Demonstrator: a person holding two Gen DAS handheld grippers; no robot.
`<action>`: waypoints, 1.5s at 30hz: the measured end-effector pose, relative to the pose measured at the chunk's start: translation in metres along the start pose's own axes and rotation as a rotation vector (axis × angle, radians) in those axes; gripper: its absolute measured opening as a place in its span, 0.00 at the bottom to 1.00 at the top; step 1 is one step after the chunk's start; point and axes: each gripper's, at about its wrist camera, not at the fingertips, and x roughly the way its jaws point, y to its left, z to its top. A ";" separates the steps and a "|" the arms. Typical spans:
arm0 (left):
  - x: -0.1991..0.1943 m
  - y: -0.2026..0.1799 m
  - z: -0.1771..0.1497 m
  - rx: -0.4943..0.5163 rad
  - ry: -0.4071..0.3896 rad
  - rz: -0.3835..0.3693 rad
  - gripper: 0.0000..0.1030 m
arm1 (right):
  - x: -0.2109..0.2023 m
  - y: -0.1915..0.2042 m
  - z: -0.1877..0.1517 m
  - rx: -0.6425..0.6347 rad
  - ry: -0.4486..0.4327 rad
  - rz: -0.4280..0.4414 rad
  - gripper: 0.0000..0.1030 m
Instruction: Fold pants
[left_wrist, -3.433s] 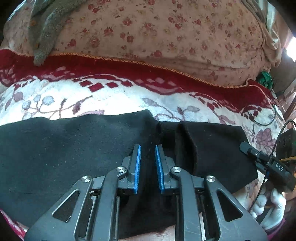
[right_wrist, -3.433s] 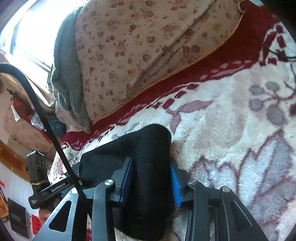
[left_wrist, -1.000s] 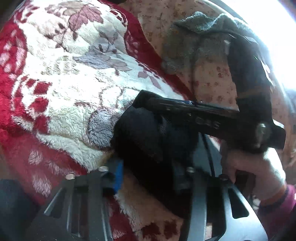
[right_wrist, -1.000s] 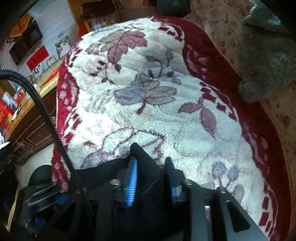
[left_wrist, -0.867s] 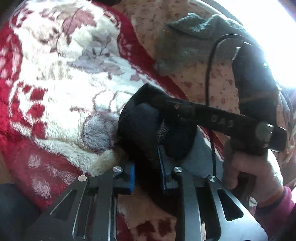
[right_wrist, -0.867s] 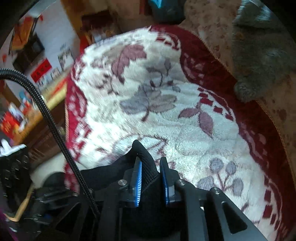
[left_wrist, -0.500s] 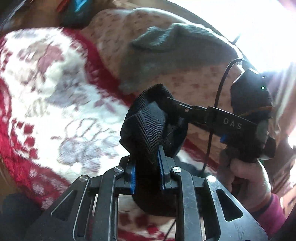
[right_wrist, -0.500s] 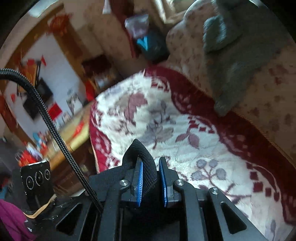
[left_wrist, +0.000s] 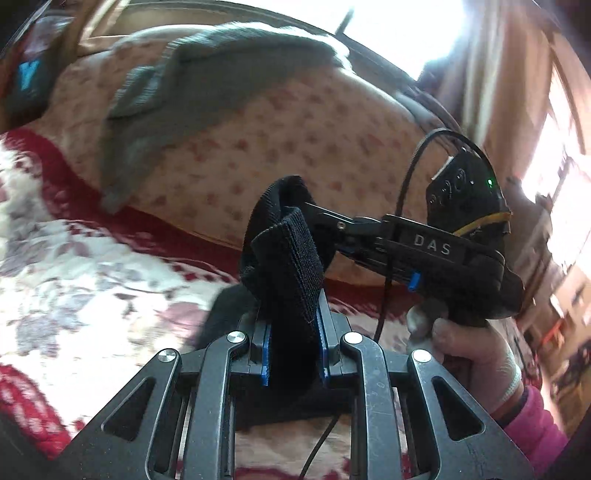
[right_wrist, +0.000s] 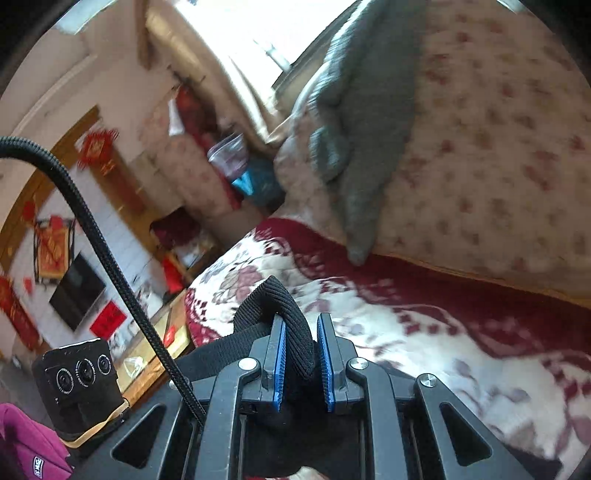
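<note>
I had the left gripper (left_wrist: 293, 343) clamped on a thick fold of the black pants (left_wrist: 291, 266); its jaws had just been closing, and the ribbed band stood up between the blue pads (left_wrist: 265, 350). I had the right gripper (right_wrist: 301, 356) pinched on another ribbed loop of the same pants, which rose just ahead of its fingertips and trailed off to its left. In the left view, the right gripper reached in from the right, its tips touching the raised fabric, with a hand (left_wrist: 469, 350) and pink sleeve (left_wrist: 535, 432) behind it. Below both grippers lay the red and white floral blanket (right_wrist: 424, 332). Beyond it sat a rose-print cushion (left_wrist: 295, 147) with a grey cloth (left_wrist: 192, 92) draped over it.
</note>
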 end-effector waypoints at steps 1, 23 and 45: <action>0.008 -0.011 -0.003 0.015 0.019 -0.010 0.17 | -0.009 -0.009 -0.004 0.018 -0.010 -0.010 0.15; 0.077 -0.073 -0.049 0.088 0.300 -0.271 0.42 | -0.135 -0.152 -0.115 0.501 -0.141 -0.201 0.38; 0.075 -0.014 -0.053 0.101 0.312 -0.032 0.45 | -0.086 -0.108 -0.123 0.307 0.026 -0.260 0.20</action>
